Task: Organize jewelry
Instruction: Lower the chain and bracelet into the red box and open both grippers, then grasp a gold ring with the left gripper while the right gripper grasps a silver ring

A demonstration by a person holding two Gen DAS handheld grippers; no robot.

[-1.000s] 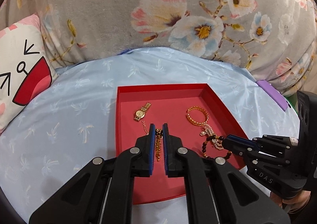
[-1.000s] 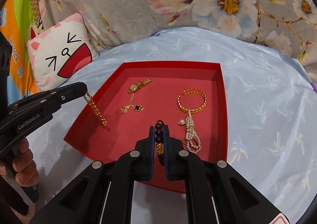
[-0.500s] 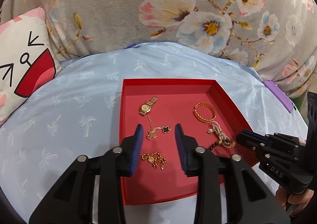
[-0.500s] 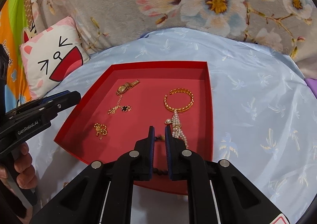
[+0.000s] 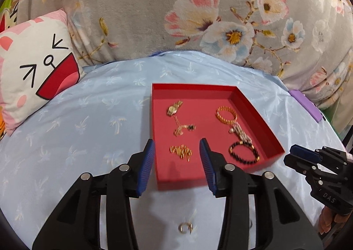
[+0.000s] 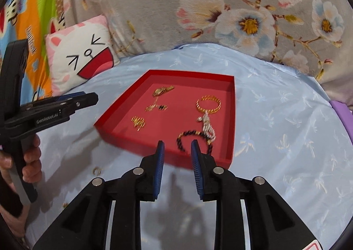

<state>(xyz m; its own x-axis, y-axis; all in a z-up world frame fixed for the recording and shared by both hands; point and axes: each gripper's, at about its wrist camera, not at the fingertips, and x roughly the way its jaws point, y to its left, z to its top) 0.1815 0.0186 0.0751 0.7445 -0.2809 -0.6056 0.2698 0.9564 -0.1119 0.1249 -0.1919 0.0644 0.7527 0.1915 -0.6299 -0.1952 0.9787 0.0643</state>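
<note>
Red tray sits on a light blue bedspread, its long axis running away from the cameras toward the grey floral blanket. Inside, far left: gold watch, band angled toward the far right. Just nearer, a thin pendant necklace strung out roughly along the tray's length. Nearer again, a gold chain heaped in a small pile, no clear axis. Right side: gold bangle lying flat, its gap too blurred to place; pearl strand trailing from just below it toward the near right, end touching the dark bead bracelet, an oval loop lying crosswise near the tray's front right corner. Left gripper spread and still opening, nothing between the pads; chain pile seen beyond the gap, untouched. Right gripper narrowly apart and opening, empty, held over the tray's near wall with the bead bracelet just past the tips. A small gold ring lies on the bedspread outside the tray, near side. Cartoon cat pillow at far left.
</note>
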